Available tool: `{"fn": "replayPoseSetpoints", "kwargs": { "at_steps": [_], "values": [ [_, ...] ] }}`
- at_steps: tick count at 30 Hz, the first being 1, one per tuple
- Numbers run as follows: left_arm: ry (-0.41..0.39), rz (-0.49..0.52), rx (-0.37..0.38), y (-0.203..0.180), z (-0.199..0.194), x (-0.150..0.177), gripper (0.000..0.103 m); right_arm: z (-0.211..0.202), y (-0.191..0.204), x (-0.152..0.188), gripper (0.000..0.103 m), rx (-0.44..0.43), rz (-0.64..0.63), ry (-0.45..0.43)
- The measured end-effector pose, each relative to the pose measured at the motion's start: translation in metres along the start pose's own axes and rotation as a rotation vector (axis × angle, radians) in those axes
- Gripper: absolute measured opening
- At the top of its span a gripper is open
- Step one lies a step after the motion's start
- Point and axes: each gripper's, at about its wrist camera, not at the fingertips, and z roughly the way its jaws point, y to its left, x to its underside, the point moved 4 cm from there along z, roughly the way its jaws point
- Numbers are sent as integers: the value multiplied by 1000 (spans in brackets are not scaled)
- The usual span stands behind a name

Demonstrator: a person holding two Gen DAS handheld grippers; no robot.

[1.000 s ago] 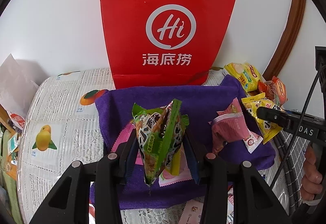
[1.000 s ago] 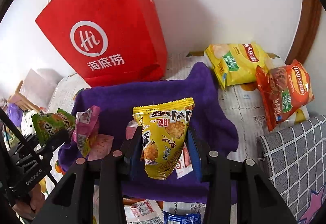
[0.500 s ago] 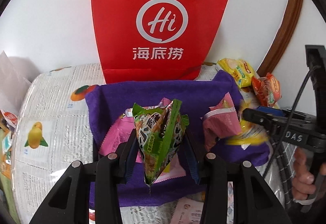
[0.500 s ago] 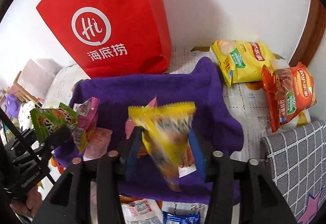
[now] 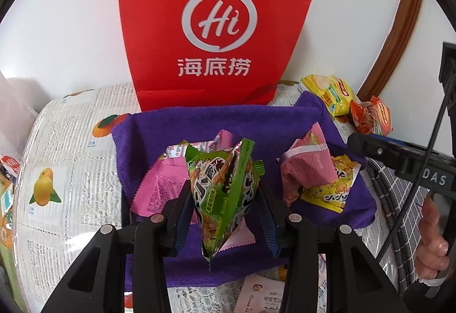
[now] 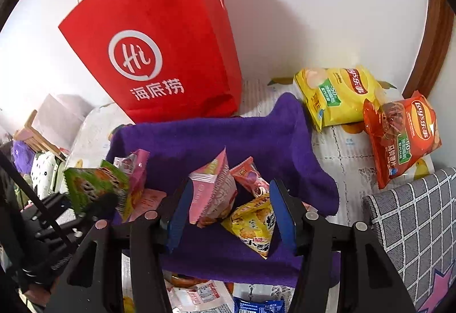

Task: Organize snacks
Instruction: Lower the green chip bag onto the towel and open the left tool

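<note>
Holding the green snack packet in my left gripper, I have it clamped between the two blue pads, and it stands nearly upright with its long axis running from the sealed tip hanging below the fingers up to the crimped top edge. It hangs directly over the purple cloth, above the near part where pink packets already lie, so the drop point is straight beneath the fingers, not off to one side. That is the relation the next move turns on, as I judge it: the packet only needs to go down along its own long axis, or be let go where it is, to land on the cloth with the rest.

My right gripper stands with its jaws apart and grips nothing. The yellow snack packet lies on the cloth under and between its fingers, close against the right pad, leaning on a pink packet beside it; I cannot tell whether that pad touches it. So the right hand looks done with its piece, and the left is the one carrying something to place.

Both grippers point steeply down toward the cloth, side by side, the right one's finger reaching in at the right edge of my left view. Beyond the cloth a red paper bag stands upright against the wall, and two larger crisp bags, yellow crisp bag and orange crisp bag, lie off the cloth to the right, nearer my right hand.
</note>
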Motion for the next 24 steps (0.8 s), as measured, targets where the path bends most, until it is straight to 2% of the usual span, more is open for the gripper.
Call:
{"fn": "replayPoseSetpoints", "kwargs": {
  "at_steps": [12, 24],
  "values": [
    [31, 20, -3, -7, 8, 3, 41, -7, 6, -1, 57, -6, -3, -12],
    [56, -3, 46, -10, 19, 8, 41, -3, 9, 0, 58, -6, -8, -1]
  ]
}}
